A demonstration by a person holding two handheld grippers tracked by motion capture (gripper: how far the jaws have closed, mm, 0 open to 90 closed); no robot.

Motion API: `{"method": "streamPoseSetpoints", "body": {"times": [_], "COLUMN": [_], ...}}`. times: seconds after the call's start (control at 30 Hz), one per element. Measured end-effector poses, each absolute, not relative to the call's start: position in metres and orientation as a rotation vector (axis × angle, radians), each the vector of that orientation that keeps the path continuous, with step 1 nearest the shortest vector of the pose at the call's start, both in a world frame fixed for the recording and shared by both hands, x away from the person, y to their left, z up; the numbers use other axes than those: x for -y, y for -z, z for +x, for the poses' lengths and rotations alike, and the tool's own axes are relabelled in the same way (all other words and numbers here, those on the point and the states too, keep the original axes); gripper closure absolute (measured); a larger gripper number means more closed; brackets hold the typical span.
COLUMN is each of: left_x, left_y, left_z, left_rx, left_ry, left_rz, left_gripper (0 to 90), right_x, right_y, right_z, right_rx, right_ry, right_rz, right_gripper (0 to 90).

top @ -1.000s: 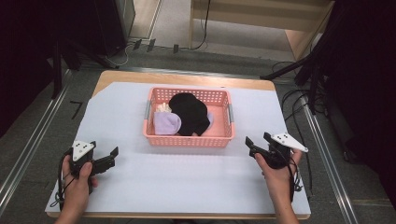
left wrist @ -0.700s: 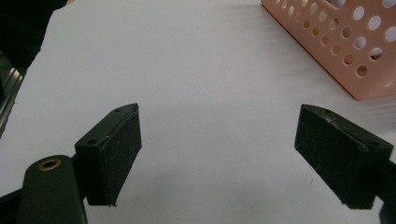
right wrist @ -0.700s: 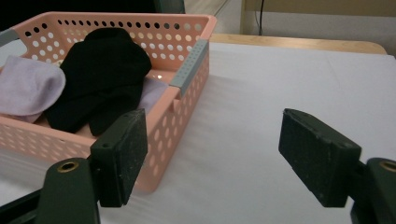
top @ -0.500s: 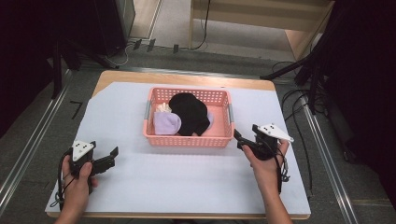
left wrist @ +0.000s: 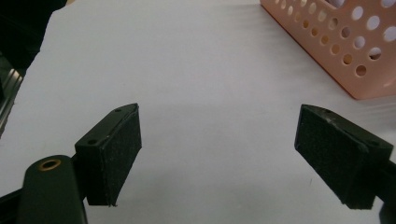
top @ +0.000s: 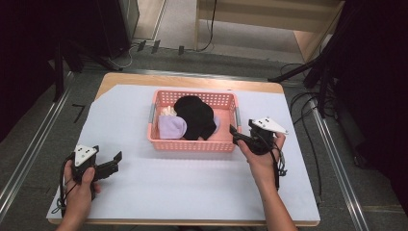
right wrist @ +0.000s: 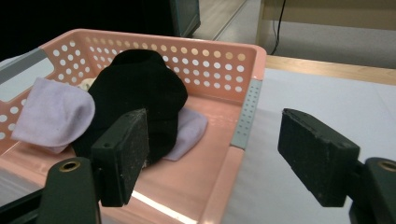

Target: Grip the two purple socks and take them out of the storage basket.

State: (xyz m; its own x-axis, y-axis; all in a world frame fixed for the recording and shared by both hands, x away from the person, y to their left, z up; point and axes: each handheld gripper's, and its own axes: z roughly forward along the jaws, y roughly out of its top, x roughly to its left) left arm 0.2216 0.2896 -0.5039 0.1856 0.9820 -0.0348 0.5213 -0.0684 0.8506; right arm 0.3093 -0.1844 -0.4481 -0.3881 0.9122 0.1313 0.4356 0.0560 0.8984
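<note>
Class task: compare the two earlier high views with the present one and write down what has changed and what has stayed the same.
The right gripper moved up the picture and leftward to the pink basket's right end, fingers open and empty. Nothing was grasped or released. The left gripper stayed at the table's near left, open. The black sock and the lilac sock lie in the basket as before.
</note>
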Motion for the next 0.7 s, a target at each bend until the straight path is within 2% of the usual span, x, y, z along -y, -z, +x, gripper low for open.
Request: {"method": "streamPoseSetpoints", "body": {"times": [0.4, 0.7], "left_x": [-0.29, -0.29], "left_y": [0.504, 0.504], "left_z": [0.222, 0.222], "left_rx": [-1.432, -1.434], "left_ry": [-0.76, -0.762], "left_rz": [1.697, 1.696], "left_gripper": [15.3, 15.3], "right_x": [0.163, 0.137], "right_y": [0.444, 0.442], "right_z": [0.325, 0.337], "right_rx": [-1.883, -1.922], "right_ry": [-1.303, -1.344], "right_rz": [1.325, 1.301], "right_gripper": [25.3, 34.7]}}
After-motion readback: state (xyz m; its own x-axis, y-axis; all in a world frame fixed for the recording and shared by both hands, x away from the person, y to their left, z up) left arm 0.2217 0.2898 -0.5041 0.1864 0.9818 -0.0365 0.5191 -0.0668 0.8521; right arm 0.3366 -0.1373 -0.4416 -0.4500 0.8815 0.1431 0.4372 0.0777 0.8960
